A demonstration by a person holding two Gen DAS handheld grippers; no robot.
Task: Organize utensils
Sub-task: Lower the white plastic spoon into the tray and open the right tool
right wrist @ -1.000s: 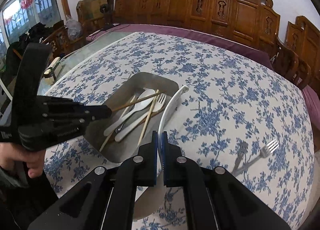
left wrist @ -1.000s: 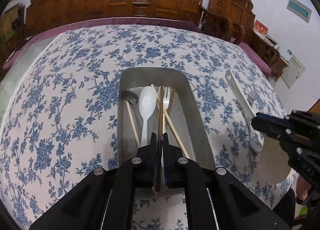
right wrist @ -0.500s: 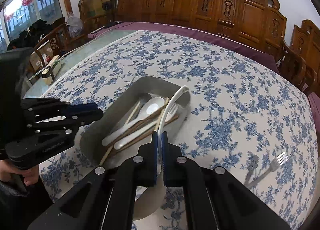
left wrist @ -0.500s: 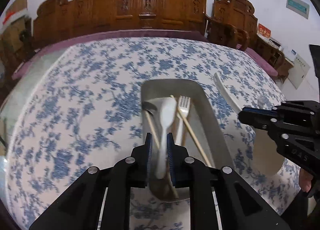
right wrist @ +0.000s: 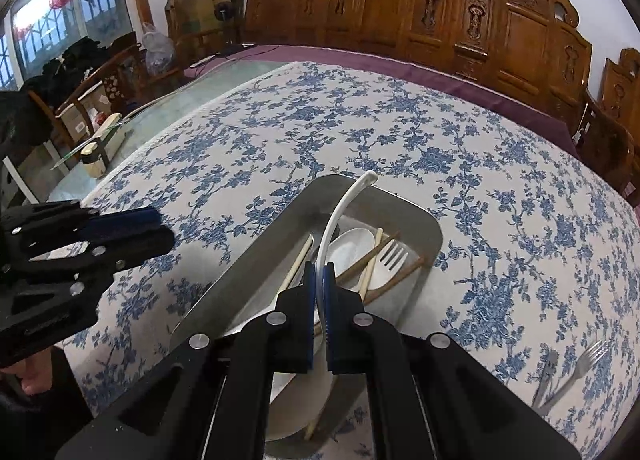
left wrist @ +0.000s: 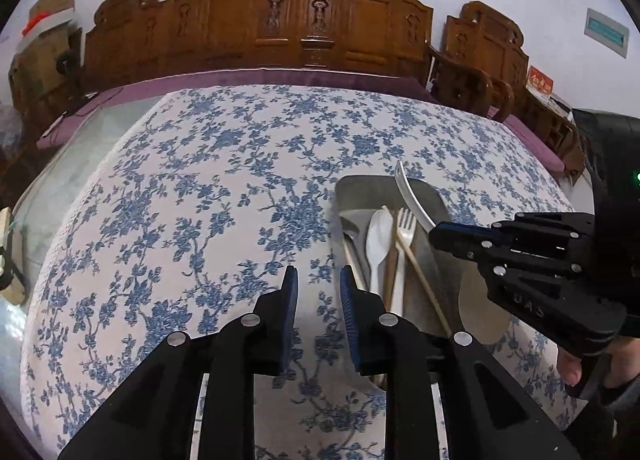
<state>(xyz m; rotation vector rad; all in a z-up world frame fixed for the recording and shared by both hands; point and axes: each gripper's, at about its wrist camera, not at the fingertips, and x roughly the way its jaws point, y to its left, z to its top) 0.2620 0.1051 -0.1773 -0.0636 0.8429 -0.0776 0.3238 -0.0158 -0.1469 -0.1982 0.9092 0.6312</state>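
A metal tray [right wrist: 256,260] on the floral tablecloth holds a white spoon [right wrist: 348,246], a white fork [right wrist: 386,260] and several chopsticks [right wrist: 384,250]. My right gripper [right wrist: 319,276] is shut on a white ladle [right wrist: 344,204] and holds it over the tray, handle pointing away. In the left wrist view the ladle [left wrist: 408,196] sticks out of the right gripper [left wrist: 438,234] above the tray [left wrist: 356,190]. My left gripper [left wrist: 318,292] is open and empty, over the cloth just left of the tray.
A metal fork [right wrist: 576,370] and another metal utensil [right wrist: 548,374] lie on the cloth at the right. Carved wooden chairs [left wrist: 304,24] line the table's far edge. Bare glass tabletop [right wrist: 132,140] lies at the left, with a small box [right wrist: 102,146] on it.
My left gripper let go of a brown chopstick into the tray, opened and shifted left off the tray. My right gripper carried the ladle from beside the tray to over it.
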